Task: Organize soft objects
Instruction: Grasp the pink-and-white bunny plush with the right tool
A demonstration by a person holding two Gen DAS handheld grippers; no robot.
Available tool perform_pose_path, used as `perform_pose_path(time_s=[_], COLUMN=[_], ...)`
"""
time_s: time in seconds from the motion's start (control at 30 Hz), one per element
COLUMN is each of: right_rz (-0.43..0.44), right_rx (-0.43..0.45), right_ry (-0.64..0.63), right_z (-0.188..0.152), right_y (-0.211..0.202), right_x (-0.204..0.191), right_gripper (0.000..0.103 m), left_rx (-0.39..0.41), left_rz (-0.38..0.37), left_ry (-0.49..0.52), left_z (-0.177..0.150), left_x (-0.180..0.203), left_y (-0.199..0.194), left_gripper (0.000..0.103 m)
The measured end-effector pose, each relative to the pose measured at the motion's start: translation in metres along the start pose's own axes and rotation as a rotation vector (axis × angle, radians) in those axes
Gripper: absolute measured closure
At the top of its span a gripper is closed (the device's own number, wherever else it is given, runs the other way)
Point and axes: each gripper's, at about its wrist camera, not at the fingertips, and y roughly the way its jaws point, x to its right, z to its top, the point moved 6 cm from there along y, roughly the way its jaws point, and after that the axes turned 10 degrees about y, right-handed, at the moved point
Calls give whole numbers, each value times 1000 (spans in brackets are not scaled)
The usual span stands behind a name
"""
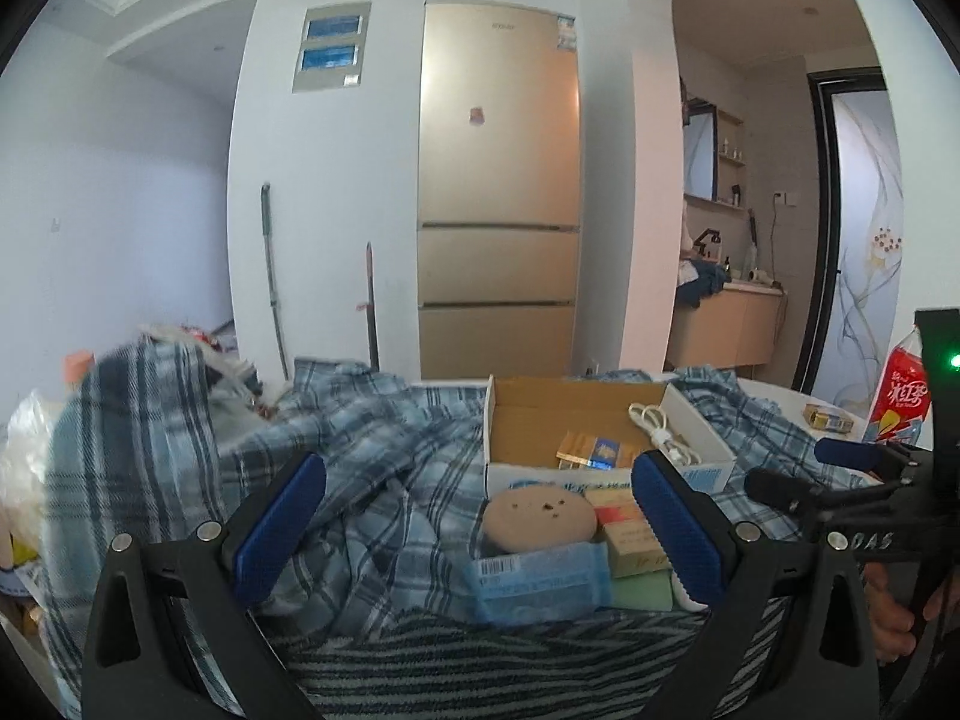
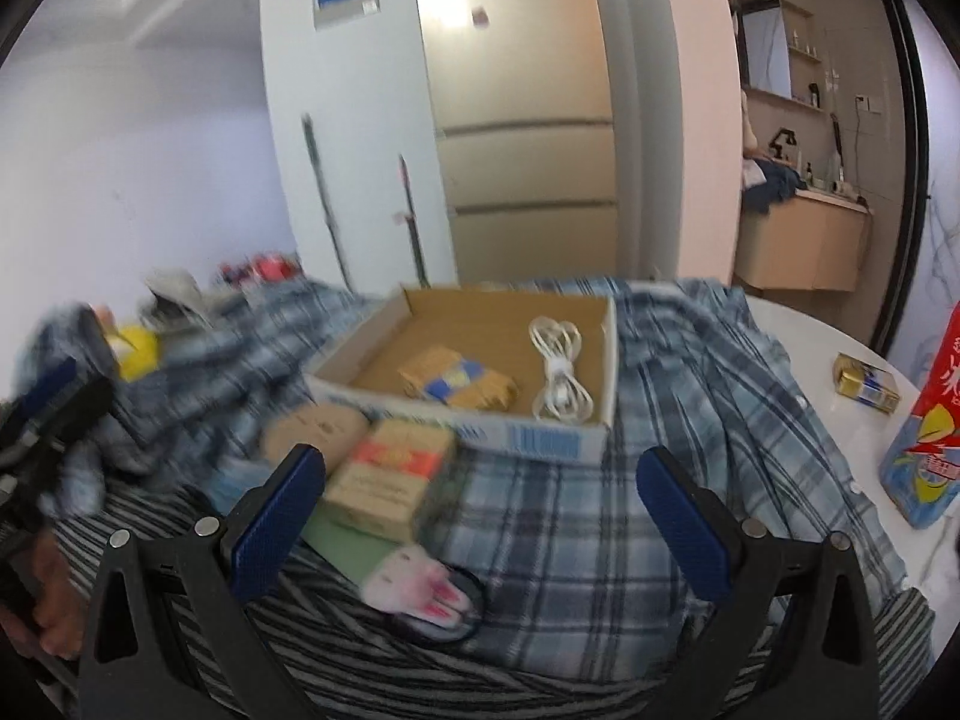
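A crumpled blue plaid shirt (image 1: 360, 480) covers the table, and it also shows in the right wrist view (image 2: 678, 396). A black-and-white striped cloth (image 1: 480, 660) lies at the near edge. A green sock with a pink rabbit face (image 2: 414, 582) lies on it. A round tan sponge (image 1: 539, 516) sits beside small boxes (image 2: 390, 474). My left gripper (image 1: 477, 528) is open above the cloths. My right gripper (image 2: 480, 525) is open above the plaid shirt.
An open cardboard box (image 2: 480, 354) holds a white cable (image 2: 558, 378) and a gold-blue packet. A blue pack (image 1: 540, 585) lies in front of the sponge. A red snack bag (image 2: 930, 420) and a small gold pack (image 2: 864, 384) stand on the white table at right. A fridge stands behind.
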Motion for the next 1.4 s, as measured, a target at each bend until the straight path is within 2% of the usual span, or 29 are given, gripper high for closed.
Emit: perform_pose_path(time_s=[0.07, 0.17, 0.3, 0.4, 0.5, 0.73, 0.8, 0.87, 1.0, 1.07, 1.1, 1.2, 1.3, 1.4], right_rz=[-4, 0, 23, 46, 50, 38, 16, 36, 58, 58, 57, 76, 94, 84], right_rx=[-53, -72, -131, -183, -219, -313, -337, -375, -361, -374, -388, -425, -423, -405], right_ry=[-14, -28, -48, -65, -77, -55, -68, -97, -128, -122, -114, -86, -97, -125], right_z=[-7, -11, -20, -27, -33, -43, -50, -57, -59, -60, -61, -63, -64, -66], right_y=[10, 12, 18, 24, 29, 43, 48, 52, 48, 49, 52, 56, 56, 54], right_x=[0, -2, -8, -14, -16, -12, -14, -20, -26, -25, -24, -22, -25, -29], right_gripper=[0, 0, 0, 0, 3, 15, 21, 24, 28, 34, 40, 47, 56, 59], left_rx=[-30, -70, -175, -221, -270, -395, -399, -400, -414, -423, -428, -443, -457, -478], left_rz=[-8, 12, -21, -30, -59, -127, -136, -141, -153, -161, -165, -181, -190, -220], left_ry=[6, 0, -8, -3, -4, 29, 33, 38, 35, 33, 34, 44, 42, 26], left_z=[-3, -8, -21, -28, -34, -52, -53, -52, -54, -55, -55, -58, -60, -63], left_x=[2, -1, 2, 4, 7, 20, 22, 24, 25, 25, 26, 29, 30, 30], left_y=[7, 13, 29, 36, 44, 62, 63, 63, 65, 67, 67, 69, 72, 76], left_gripper=[0, 0, 0, 0, 0, 0, 0, 0, 0, 0, 0, 0, 0, 0])
